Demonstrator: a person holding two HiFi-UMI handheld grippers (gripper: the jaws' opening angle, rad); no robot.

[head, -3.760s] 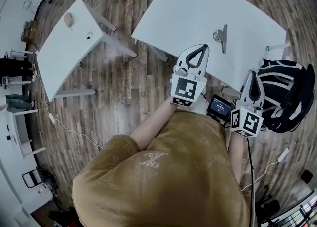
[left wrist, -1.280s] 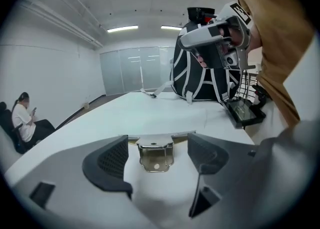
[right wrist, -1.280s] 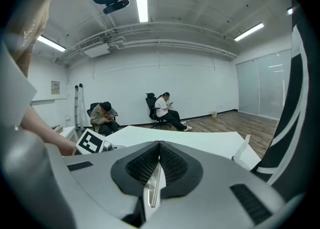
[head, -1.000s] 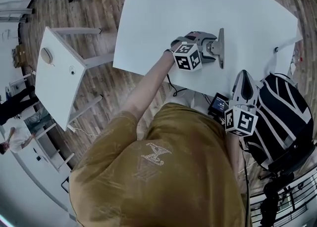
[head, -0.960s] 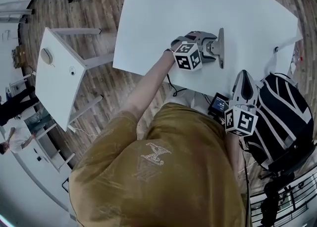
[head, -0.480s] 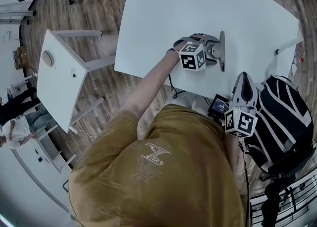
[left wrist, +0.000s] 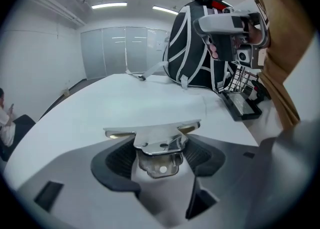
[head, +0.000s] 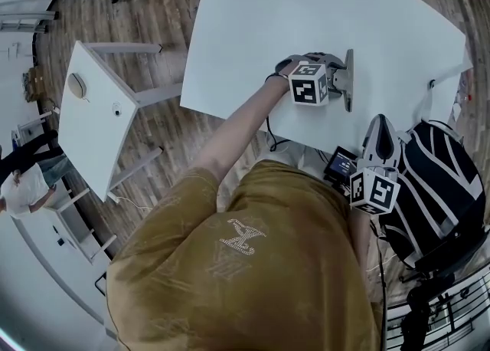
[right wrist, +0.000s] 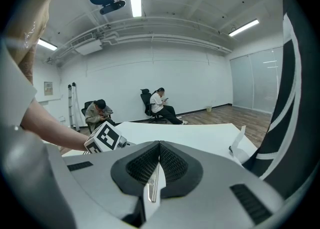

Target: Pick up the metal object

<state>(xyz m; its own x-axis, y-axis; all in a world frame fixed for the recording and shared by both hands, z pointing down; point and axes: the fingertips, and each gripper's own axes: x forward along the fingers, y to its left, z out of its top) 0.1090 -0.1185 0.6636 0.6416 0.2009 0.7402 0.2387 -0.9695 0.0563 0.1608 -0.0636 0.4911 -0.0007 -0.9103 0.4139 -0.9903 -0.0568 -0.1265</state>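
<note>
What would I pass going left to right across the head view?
First the small white table, then the left gripper, the metal clip (its handle between those jaws, which have just been closing), the right gripper, the black-and-white backpack.

The head view looks steeply down from above the person onto the white desk. The left gripper view sits low and close over that desk, facing the metal object and a striped backpack, both also seen from above. The right gripper view looks across the desk toward a far wall.
</note>
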